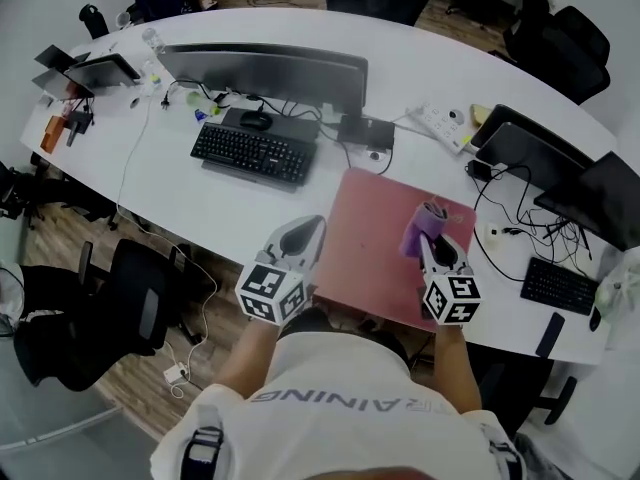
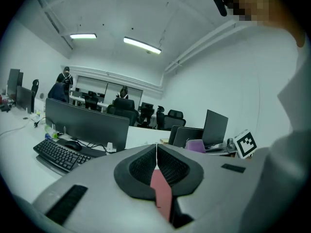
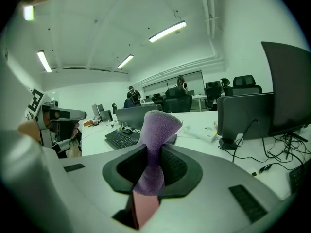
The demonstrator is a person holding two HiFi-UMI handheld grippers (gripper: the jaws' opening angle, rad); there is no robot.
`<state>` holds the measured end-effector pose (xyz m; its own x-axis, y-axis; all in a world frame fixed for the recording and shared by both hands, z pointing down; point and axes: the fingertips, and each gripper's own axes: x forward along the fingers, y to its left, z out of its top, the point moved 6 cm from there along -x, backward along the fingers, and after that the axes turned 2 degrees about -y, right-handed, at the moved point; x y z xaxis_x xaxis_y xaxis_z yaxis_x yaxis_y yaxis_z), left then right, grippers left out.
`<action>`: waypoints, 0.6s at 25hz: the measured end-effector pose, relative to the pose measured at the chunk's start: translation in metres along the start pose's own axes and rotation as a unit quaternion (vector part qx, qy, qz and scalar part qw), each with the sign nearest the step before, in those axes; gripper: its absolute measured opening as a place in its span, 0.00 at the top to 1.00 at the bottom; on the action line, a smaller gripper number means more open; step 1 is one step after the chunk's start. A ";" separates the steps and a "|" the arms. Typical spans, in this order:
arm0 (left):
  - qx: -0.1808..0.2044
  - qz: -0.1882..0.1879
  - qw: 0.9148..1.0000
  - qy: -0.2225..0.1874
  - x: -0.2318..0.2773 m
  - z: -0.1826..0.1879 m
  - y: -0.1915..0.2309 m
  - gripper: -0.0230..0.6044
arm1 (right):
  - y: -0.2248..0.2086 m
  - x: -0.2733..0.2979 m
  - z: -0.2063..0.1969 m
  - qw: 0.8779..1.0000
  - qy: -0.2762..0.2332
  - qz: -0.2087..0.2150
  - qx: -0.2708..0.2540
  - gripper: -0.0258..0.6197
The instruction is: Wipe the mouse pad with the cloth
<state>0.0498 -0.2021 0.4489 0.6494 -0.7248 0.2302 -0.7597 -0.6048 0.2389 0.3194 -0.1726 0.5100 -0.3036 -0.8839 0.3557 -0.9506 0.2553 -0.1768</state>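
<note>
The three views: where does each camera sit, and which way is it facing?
Head view: on the person's head, looking steeply down at the desk, pad, left gripper and right gripper; shirt and forearms show.
Left gripper view: on that gripper, looking along its shut jaws towards the keyboard; a sleeve shows right.
Right gripper view: on that gripper, looking along jaws shut on the cloth; a hand shows left.
Shared: both gripper views show the keyboard.

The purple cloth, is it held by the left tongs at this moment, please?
No, the purple cloth is clamped between the right tongs, while the left tongs are shut with nothing between them.
</note>
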 end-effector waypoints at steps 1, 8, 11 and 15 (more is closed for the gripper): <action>-0.001 -0.002 1.000 0.000 0.003 0.000 0.008 0.91 | 0.004 0.011 0.001 1.000 0.004 0.002 0.002 0.82; -0.001 -0.014 1.000 0.015 0.016 -0.002 0.073 0.91 | 0.042 0.097 -0.010 0.998 0.057 0.016 0.002 0.82; -0.006 -0.003 0.999 0.032 0.011 -0.011 0.109 0.91 | 0.065 0.151 -0.033 0.996 0.088 0.029 -0.001 0.82; -0.027 0.005 0.998 0.049 0.011 -0.025 0.144 0.91 | 0.084 0.205 -0.056 0.991 0.125 0.039 -0.001 0.82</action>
<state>-0.0515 -0.2887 0.5092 0.6447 -0.6927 0.3233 -0.7643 -0.5777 0.2864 0.1739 -0.3109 0.6193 -0.3832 -0.7361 0.5579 -0.9234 0.3203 -0.2116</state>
